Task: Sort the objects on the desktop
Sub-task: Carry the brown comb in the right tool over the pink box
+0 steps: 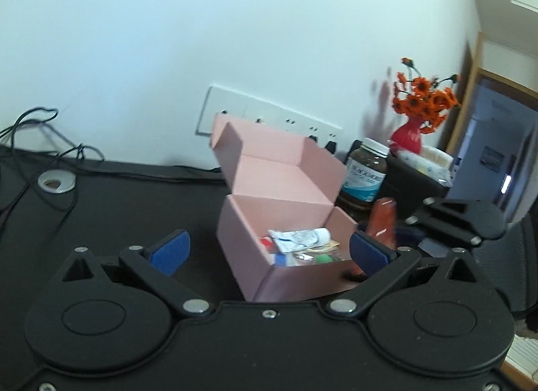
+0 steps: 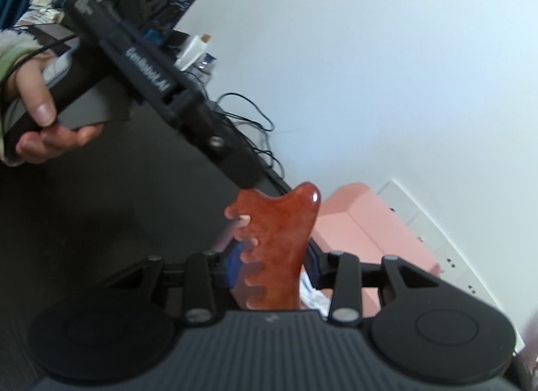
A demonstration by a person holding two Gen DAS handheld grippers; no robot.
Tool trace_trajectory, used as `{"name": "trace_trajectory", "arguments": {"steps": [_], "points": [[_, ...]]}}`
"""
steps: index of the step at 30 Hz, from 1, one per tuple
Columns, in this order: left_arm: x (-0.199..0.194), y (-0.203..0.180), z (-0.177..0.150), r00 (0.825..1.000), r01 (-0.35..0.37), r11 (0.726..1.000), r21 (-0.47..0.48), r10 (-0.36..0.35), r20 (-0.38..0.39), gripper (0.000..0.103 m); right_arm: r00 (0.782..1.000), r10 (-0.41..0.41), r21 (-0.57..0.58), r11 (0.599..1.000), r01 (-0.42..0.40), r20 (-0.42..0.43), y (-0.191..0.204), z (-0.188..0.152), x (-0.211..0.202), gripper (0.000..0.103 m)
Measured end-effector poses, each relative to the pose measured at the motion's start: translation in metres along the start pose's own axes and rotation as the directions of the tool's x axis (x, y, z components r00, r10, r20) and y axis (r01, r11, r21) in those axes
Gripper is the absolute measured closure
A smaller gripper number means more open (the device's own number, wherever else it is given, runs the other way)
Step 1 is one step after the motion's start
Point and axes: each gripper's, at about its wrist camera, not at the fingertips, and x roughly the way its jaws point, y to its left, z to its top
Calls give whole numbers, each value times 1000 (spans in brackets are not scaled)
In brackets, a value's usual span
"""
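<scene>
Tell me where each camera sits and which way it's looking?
Left wrist: sits on the open left gripper, looking across the black desk at the pink box; no hand shows.
Right wrist: sits on the right gripper, which clamps a reddish comb; a hand holds the left gripper.
Shared: pink box, comb, desk, wall.

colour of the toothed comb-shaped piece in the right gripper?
Glossy reddish-brown toothed comb-shaped piece, mottled like amber. The right wrist view shows it best.

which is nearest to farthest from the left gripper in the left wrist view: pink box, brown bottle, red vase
From the left gripper:
1. pink box, between its open fingers
2. brown bottle, behind the box, right
3. red vase of orange flowers, farthest, by the wall
</scene>
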Motion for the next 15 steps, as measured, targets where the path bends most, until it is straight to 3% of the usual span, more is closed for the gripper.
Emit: {"name": "trace_trajectory", "arguments": {"steps": [10, 15], "points": [[17, -19, -12, 997, -27, 989, 143, 38, -74, 0, 994, -94, -5, 996, 94, -52, -41, 2, -8, 66], [21, -32, -21, 995, -31, 970, 242, 53, -84, 0, 994, -97, 102, 990, 102, -55, -71, 3, -19, 66]]}}
